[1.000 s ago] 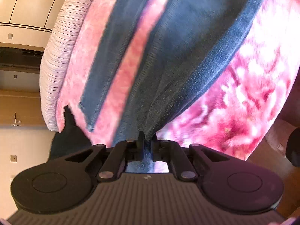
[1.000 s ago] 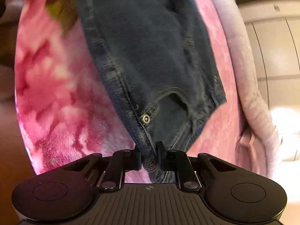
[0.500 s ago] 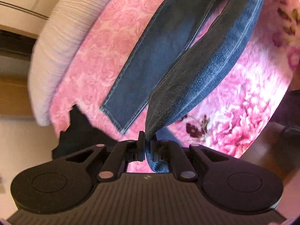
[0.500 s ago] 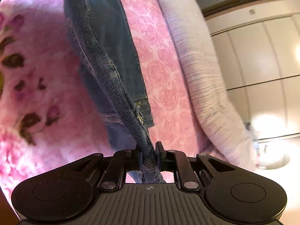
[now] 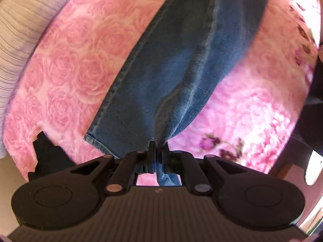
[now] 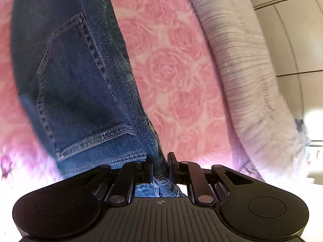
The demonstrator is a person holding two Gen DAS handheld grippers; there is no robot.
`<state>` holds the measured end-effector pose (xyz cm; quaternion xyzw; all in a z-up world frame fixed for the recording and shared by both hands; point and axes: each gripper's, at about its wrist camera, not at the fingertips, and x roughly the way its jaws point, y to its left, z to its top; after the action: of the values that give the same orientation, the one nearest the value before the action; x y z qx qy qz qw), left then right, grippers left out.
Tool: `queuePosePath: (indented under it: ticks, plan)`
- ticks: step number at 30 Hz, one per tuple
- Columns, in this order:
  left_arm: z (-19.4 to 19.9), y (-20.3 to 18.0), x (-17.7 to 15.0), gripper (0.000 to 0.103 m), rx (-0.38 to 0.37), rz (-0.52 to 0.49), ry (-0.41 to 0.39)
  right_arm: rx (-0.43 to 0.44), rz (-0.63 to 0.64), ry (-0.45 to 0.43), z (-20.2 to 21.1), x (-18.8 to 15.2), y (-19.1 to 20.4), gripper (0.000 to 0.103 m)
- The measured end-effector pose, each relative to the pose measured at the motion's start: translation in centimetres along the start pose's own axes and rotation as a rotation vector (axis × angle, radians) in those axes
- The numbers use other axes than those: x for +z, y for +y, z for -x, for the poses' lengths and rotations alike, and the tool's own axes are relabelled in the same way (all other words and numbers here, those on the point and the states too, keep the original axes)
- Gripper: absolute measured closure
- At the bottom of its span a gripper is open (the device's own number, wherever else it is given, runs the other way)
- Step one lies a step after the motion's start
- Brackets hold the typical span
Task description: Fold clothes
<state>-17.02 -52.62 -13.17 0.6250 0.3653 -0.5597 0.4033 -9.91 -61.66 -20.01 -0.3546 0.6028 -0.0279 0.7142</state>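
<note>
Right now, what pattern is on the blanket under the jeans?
Pink roses all over the blanket; clearest in the right wrist view.

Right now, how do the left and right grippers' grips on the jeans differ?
The left gripper pinches a leg end of the jeans, near the hem; the right gripper pinches the waistband end, beside the back pocket. The left holds a thin fold, the right a thicker seamed bunch. Both are shut on the same jeans over the pink rose blanket.
</note>
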Motion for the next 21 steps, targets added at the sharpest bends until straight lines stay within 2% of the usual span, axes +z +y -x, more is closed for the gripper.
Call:
queuePosePath:
  ticks: [3,7,9,10,12,13,14,16,18,21]
  plan:
    - [-3.1,2.6,1.4,0.098,-0.009,0.022,0.041,0.046,0.015,0.000,-4.1,1.6,0.1,0.091]
    - [-6.2,5.3,3.4,0.097,0.004,0.060,0.070,0.110,-0.026,0.030,-9.3,2.6,-0.1,0.091]
    - [-7.8,6.4,4.4,0.095,0.023,0.076,0.084,0.136,-0.051,0.038,-11.2,2.6,-0.1,0.091]
    - [-8.7,6.8,4.8,0.090,0.043,0.089,0.093,0.145,-0.076,0.044,-11.8,2.5,0.1,0.090]
    - [-10.2,7.3,5.5,0.088,0.067,0.120,0.119,0.134,-0.066,0.036,-13.0,2.3,0.2,0.072]
    - [-10.9,7.6,5.8,0.086,0.077,0.136,0.132,0.106,-0.059,0.025,-13.2,2.1,0.2,0.058]
    - [-11.4,7.5,6.0,0.085,0.090,0.140,0.145,0.083,-0.083,0.010,-13.0,1.8,0.0,0.055]
    - [-12.0,7.1,6.5,0.084,0.121,0.134,0.172,0.057,-0.190,-0.016,-12.0,1.1,-0.8,0.054]
    - [-12.3,6.6,6.7,0.081,0.158,0.126,0.195,0.035,-0.356,-0.031,-10.7,-0.1,-2.1,0.054]
    - [-12.4,6.3,6.6,0.081,0.199,0.145,0.229,0.075,-0.714,-0.027,-8.8,-3.9,-3.1,0.052]
